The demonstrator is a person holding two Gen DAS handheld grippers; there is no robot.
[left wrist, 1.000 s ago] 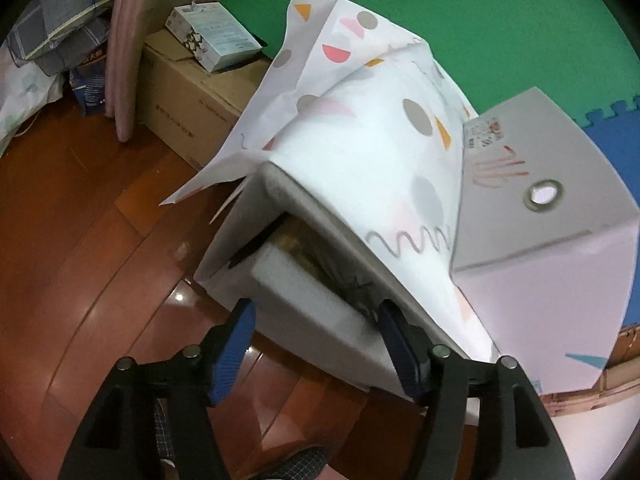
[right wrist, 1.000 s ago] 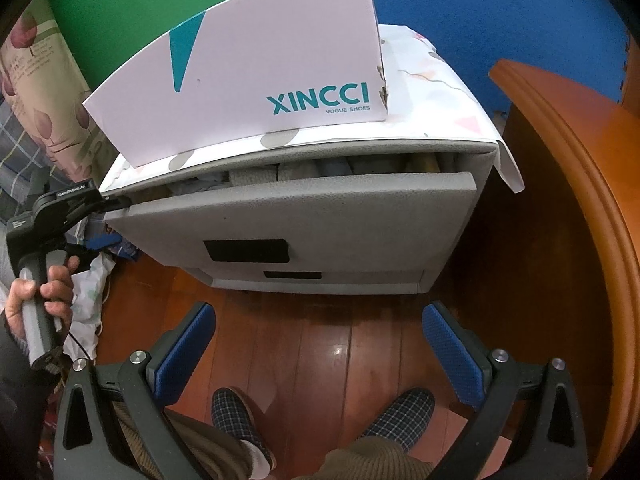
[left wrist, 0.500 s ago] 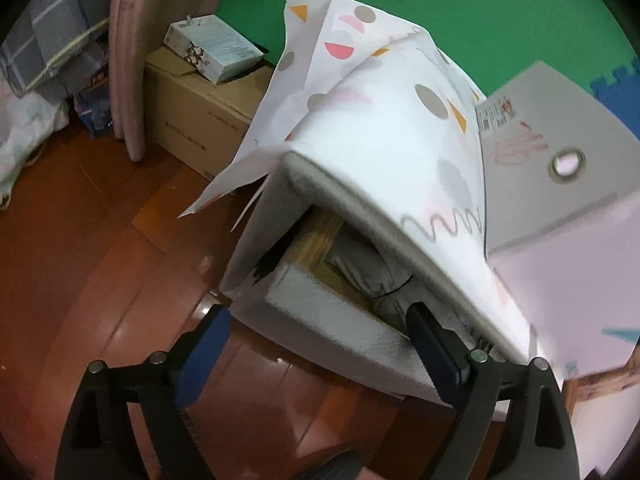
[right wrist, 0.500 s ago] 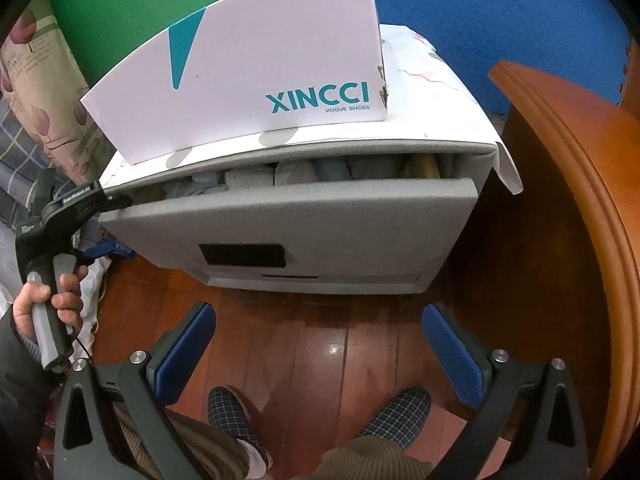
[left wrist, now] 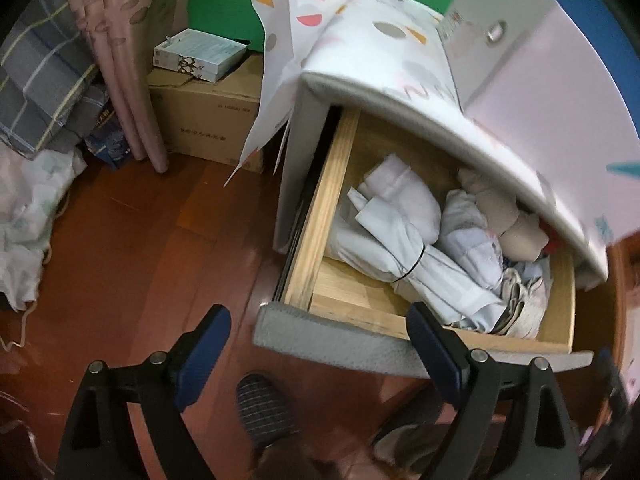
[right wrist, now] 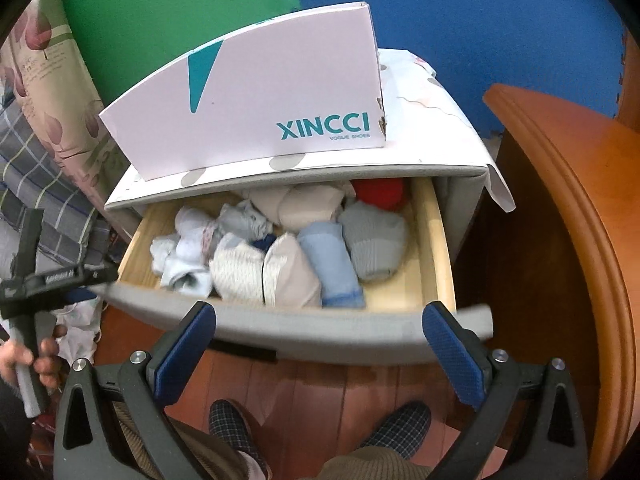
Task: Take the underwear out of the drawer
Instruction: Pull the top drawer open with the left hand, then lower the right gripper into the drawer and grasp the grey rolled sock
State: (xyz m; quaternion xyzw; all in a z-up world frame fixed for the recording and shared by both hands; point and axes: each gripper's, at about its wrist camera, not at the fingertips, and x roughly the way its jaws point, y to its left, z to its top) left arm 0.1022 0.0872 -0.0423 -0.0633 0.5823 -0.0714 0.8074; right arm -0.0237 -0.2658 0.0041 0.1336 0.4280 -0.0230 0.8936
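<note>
Left gripper (left wrist: 316, 338): jaws spread wide, nothing held, drawer (left wrist: 400, 344) front seen between pads. Right gripper (right wrist: 320, 334): jaws wide, empty, poised above drawer front. Underwear (right wrist: 276, 252) packed in rolled bundles inside open drawer (white, grey, blue, beige, red). Shoe box (right wrist: 256, 116) set on cabinet top.

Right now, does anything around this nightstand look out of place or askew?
Yes. The patterned paper cover on the nightstand hangs loose and creased over its corners instead of lying flat. The shoe box sits skewed on top. Inside the open drawer, the rolled clothes are jumbled, not in rows.
</note>
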